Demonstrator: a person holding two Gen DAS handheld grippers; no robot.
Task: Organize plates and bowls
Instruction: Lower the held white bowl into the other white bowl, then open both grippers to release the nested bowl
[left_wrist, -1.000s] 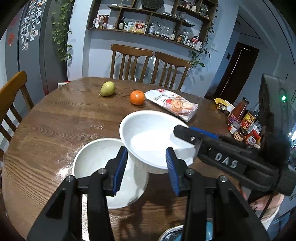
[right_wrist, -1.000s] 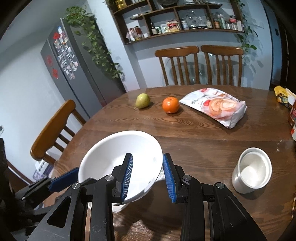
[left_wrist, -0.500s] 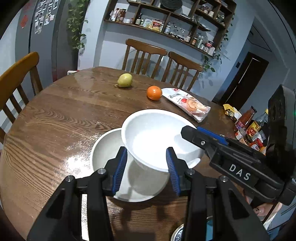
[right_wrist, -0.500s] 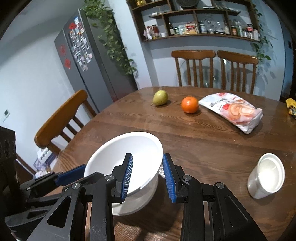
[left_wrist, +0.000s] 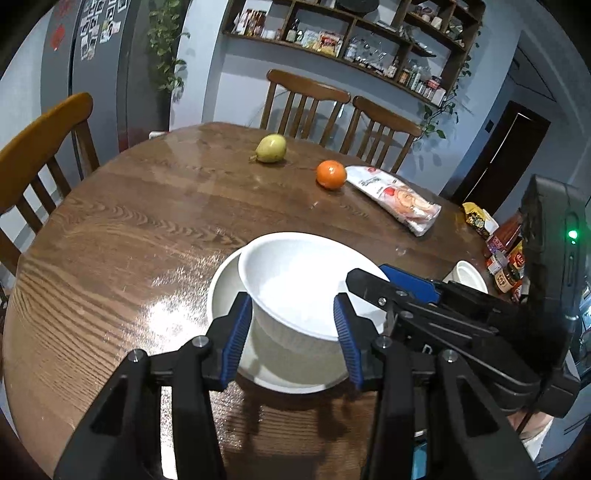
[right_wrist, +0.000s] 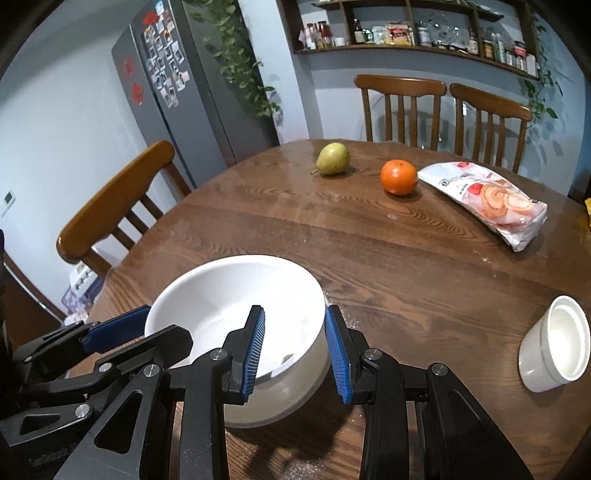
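Observation:
A white bowl (left_wrist: 295, 273) (right_wrist: 229, 302) rests tilted inside a second white bowl (left_wrist: 229, 295) on the round wooden table (left_wrist: 129, 240). My left gripper (left_wrist: 291, 332) (right_wrist: 162, 325) straddles the upper bowl's near wall. Its jaws are opening, with the wall still between the blue pads and touching them. My right gripper (right_wrist: 293, 350) (left_wrist: 369, 273) holds the opposite side of the same bowl, one finger inside the rim and one outside. The lower bowl is mostly hidden beneath the upper one.
Further back on the table lie a pear (left_wrist: 271, 147), an orange (left_wrist: 331, 174) and a snack bag (left_wrist: 399, 199). A small white cup (right_wrist: 554, 347) stands to the right, jars (left_wrist: 506, 258) crowd the right edge, and wooden chairs (right_wrist: 110, 206) ring the table.
Both grippers have come down and moved left with the white bowl. It hung above and to the right of the second bowl, and now it sits inside it.

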